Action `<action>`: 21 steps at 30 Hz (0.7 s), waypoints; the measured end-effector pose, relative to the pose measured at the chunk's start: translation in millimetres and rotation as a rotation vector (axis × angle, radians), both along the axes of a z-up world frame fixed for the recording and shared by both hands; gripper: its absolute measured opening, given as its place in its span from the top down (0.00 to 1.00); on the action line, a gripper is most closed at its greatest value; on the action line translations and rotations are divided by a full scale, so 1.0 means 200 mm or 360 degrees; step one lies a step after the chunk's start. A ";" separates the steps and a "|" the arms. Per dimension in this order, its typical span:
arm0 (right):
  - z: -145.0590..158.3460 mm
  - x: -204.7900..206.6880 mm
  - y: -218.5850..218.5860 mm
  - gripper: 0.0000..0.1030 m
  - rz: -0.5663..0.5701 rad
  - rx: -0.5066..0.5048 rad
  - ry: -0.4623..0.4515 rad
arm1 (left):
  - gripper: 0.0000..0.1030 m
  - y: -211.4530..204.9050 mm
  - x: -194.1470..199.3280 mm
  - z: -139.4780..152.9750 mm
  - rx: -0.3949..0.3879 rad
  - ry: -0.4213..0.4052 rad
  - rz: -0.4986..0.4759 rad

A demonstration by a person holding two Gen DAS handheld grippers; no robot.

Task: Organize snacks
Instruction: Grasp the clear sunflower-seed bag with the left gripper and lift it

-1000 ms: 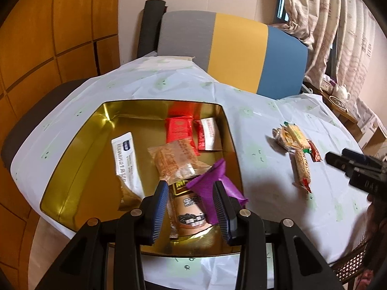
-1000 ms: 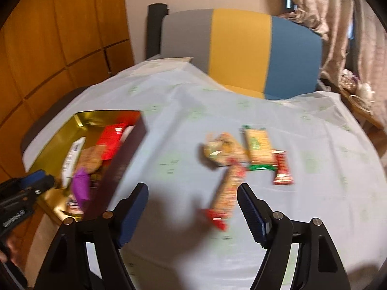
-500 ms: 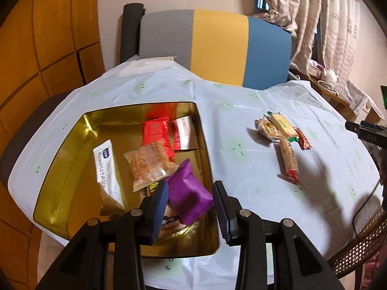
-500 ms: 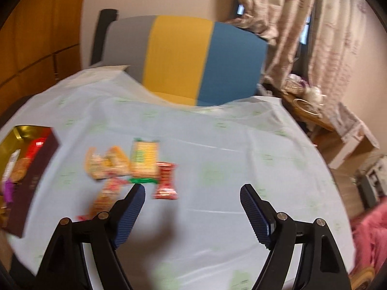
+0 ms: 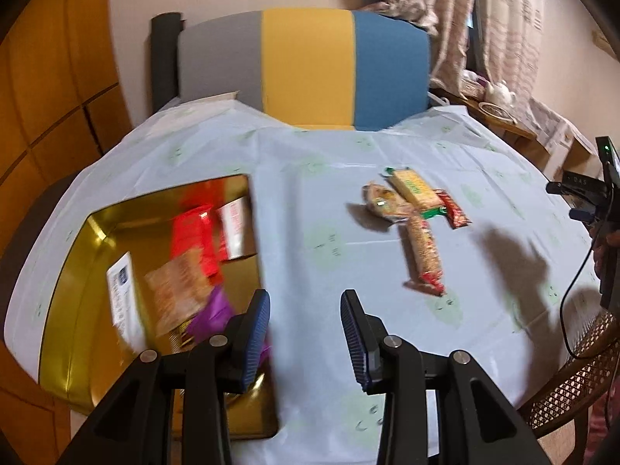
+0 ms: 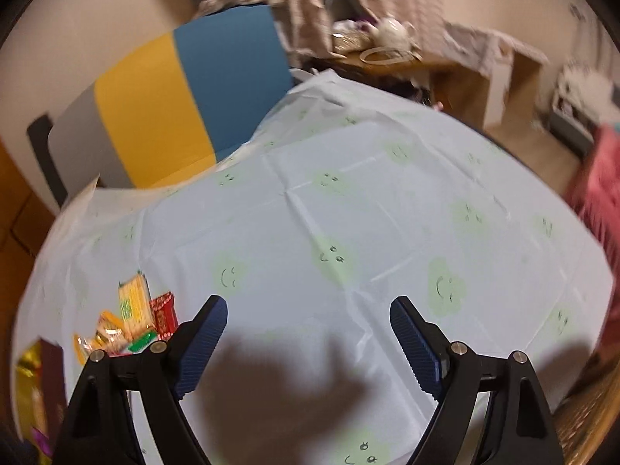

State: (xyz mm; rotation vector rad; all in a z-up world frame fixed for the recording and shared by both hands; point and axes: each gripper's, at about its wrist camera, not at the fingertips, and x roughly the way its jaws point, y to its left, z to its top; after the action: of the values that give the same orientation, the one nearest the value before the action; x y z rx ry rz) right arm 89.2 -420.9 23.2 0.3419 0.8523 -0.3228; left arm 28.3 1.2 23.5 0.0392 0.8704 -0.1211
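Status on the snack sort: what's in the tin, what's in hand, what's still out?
Done: several packets lie in the gold tin, including a red packet, a white packet and a purple packet. In hand: nothing; the left claw is empty and the right claw is opening over bare tablecloth. Left: four snacks on the cloth, including the long bar and yellow cracker pack.
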 end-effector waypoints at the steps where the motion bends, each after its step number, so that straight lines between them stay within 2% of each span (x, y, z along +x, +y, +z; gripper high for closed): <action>1: 0.00 -0.01 -0.02 0.16 -0.0023 0.0029 0.0005 | 0.63 -0.01 0.02 0.00 -0.0009 0.0006 -0.0010; 9: 0.00 -0.01 0.04 0.14 0.0018 0.0033 -0.0027 | 0.63 -0.18 0.25 0.01 -0.0095 0.0119 -0.0103; 15: 0.00 0.00 0.07 0.13 0.0066 0.0034 -0.0035 | 0.63 -0.29 0.43 -0.01 -0.0055 0.0168 -0.0167; 19: -0.01 0.02 0.10 0.13 0.0116 0.0032 -0.0019 | 0.50 -0.39 0.58 -0.06 0.0003 0.0245 -0.0272; 21: -0.01 0.02 0.12 0.12 0.0147 0.0009 -0.0012 | 0.49 -0.44 0.65 -0.08 0.0035 0.0273 -0.0322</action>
State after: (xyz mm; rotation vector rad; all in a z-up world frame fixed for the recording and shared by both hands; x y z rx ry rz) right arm 94.1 -396.9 21.1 0.3081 0.8589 -0.2332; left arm 158.6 -87.3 6.7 0.1396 1.0382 -0.3080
